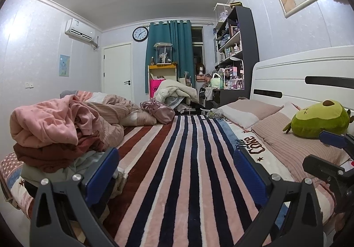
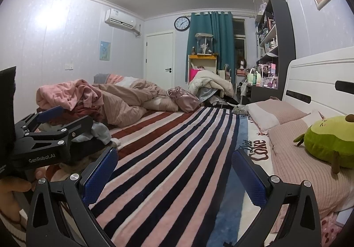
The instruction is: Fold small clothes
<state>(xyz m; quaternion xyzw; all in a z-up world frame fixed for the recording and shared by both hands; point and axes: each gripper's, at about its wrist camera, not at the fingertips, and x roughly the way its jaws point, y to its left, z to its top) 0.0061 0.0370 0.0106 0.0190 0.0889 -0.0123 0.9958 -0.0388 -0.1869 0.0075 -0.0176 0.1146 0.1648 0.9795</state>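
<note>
Both grippers are held low over a striped blanket (image 1: 188, 169) spread across the bed, and nothing is gripped by either. The left gripper (image 1: 177, 167) is seen with its blue-padded fingers (image 1: 102, 171) spread wide apart, only the stripes showing between them. The right gripper (image 2: 174, 169) is likewise held with its fingers well apart over bare blanket. In the right wrist view the left gripper appears at the left edge, held by a hand (image 2: 13, 189) of which only a part is seen.

The small clothes are found in a heap (image 1: 50, 134) at the left side of the bed — a pink padded piece (image 1: 42, 123) lies on top, a dark red garment (image 1: 46, 154) under it, and pale grey-green cloth (image 1: 86, 158) at the bottom, just beside the left gripper's left finger. The same heap is partly hidden behind the left gripper in the right wrist view.

Beyond the heap a crumpled beige duvet (image 1: 115, 111) and a shiny pink bundle (image 1: 159, 110) are spread over the far part of the bed. Two pink pillows (image 1: 250, 111) are set along the white headboard (image 1: 298, 74) — a green avocado plush (image 1: 320, 118) rests on the nearer one. Further off, a teal curtain (image 1: 170, 47), a wall clock (image 1: 140, 34), a white door (image 1: 117, 72) and a cluttered dark shelf (image 1: 247, 47) can be made out.
</note>
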